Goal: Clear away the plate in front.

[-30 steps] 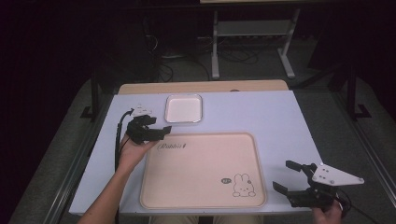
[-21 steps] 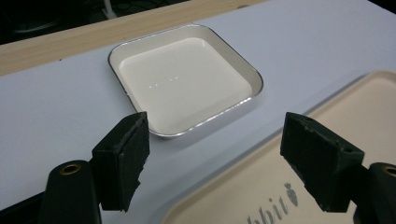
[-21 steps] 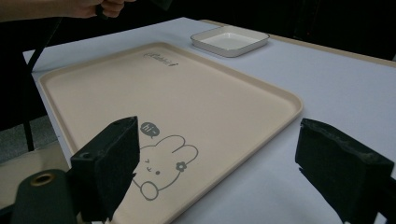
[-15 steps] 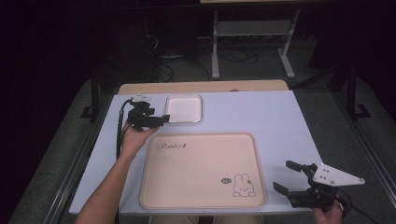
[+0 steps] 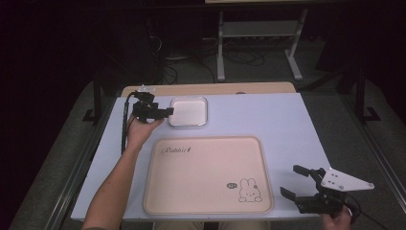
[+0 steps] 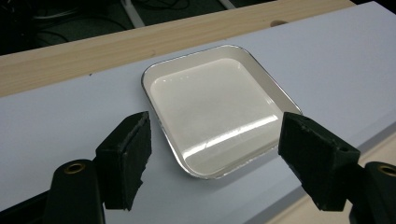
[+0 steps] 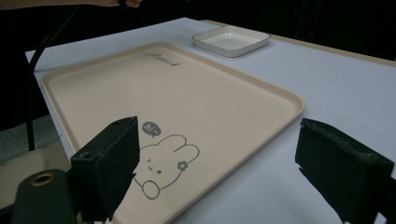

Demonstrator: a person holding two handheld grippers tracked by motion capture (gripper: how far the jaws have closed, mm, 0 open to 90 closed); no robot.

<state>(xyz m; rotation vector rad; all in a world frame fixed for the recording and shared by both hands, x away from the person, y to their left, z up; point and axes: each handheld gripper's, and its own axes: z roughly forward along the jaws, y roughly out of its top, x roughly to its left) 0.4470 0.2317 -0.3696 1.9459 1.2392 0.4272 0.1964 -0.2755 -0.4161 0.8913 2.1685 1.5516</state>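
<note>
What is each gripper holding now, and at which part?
Nothing. The left gripper is open, its fingers short of the white dish. The right gripper is open beside the tray.

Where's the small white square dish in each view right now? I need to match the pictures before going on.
High view: the white dish sits at upper centre-left on the table, just right of the left gripper.
Left gripper view: the dish lies at centre, beyond the open jaws.
Right gripper view: the dish sits at the top, right of centre, past the tray's far edge.
Shared landmark: the beige rabbit tray; in the left gripper view its corner shows at lower right.
</note>
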